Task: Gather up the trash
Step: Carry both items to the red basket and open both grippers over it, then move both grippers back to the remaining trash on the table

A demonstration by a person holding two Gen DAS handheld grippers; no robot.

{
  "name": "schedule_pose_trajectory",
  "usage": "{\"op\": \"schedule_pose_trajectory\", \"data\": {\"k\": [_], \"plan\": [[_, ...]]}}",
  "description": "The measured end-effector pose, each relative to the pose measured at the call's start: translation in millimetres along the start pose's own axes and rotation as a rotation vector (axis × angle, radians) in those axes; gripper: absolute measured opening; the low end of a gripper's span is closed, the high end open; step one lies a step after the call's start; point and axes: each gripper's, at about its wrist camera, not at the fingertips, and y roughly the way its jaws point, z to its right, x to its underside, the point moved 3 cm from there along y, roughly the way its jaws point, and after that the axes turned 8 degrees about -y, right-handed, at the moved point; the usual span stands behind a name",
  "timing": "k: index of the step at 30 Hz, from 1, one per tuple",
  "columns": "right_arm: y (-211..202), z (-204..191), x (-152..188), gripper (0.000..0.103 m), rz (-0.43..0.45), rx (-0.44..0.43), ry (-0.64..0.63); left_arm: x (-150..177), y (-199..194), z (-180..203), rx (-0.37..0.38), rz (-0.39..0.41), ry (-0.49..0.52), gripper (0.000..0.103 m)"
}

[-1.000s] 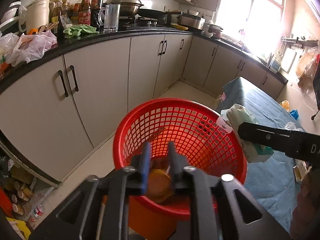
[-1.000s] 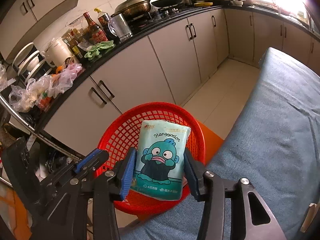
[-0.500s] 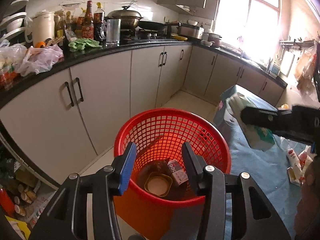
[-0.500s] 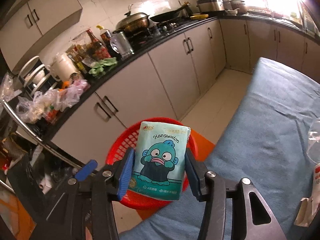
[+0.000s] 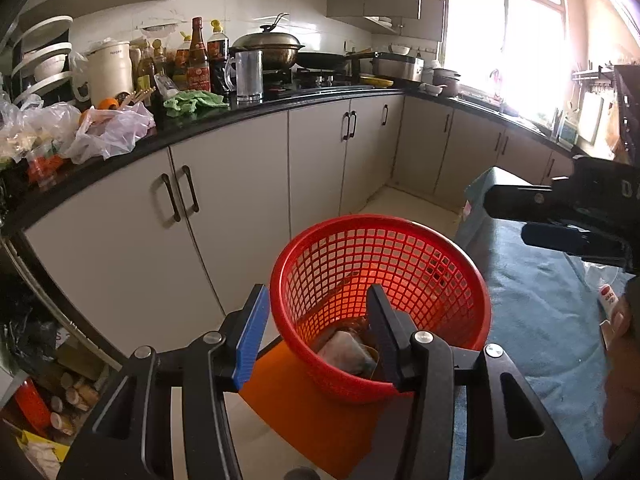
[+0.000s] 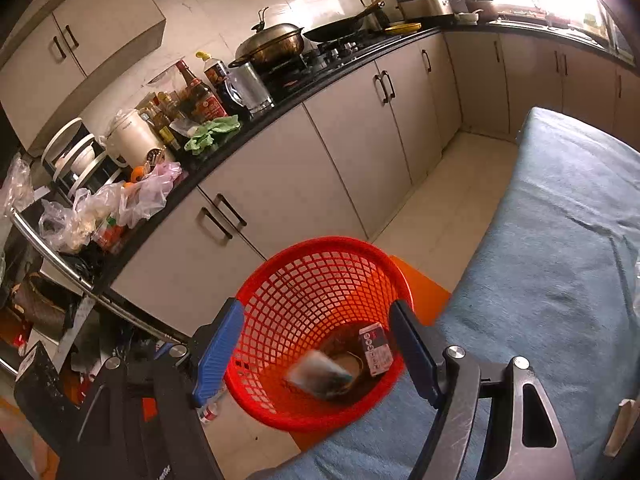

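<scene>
Left gripper (image 5: 316,330) spreading wide and empty at 6 o'clock, right gripper (image 6: 316,350) gaping empty over red basket (image 6: 280,320), blurred tissue pack (image 6: 318,374) lying inside it, small carton (image 6: 375,349) at its 2 o'clock.

Motion-blurred packet (image 6: 318,376) inside red basket (image 6: 288,280), print unreadable.

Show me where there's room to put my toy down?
The blue cloth beside the red basket has a wide bare stretch. The pale floor between the cabinets and cloth is free too. The black counter is crowded with bottles, plastic bags and pots.
</scene>
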Motion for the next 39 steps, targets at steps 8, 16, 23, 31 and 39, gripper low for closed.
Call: {"op": "schedule_pose_trajectory", "data": {"k": [8,16,23,31,39], "plan": [[-38.7,2.5,17.9,0.079,0.030,0.002,-0.006,1.5,-14.2,15.5,0.008,0.023,0.033,0.052],[-97.5,22.6,54.5,0.079,0.068,0.013,0.001,8.8,-29.8,48.7,0.067,0.024,0.080,0.057],[-174.7,86.9,111.2,0.066,0.130,0.072,0.108,32.2,-27.6,102.2,0.198,-0.070,0.156,0.057],[-259.2,195.9,140.7,0.063,0.270,0.254,0.316,65.3,-35.9,176.4,0.324,-0.151,0.264,0.057],[-246.3,273.5,154.3,0.050,0.223,0.286,0.471,91.6,-40.7,213.2,0.381,-0.207,0.340,0.057]]}}
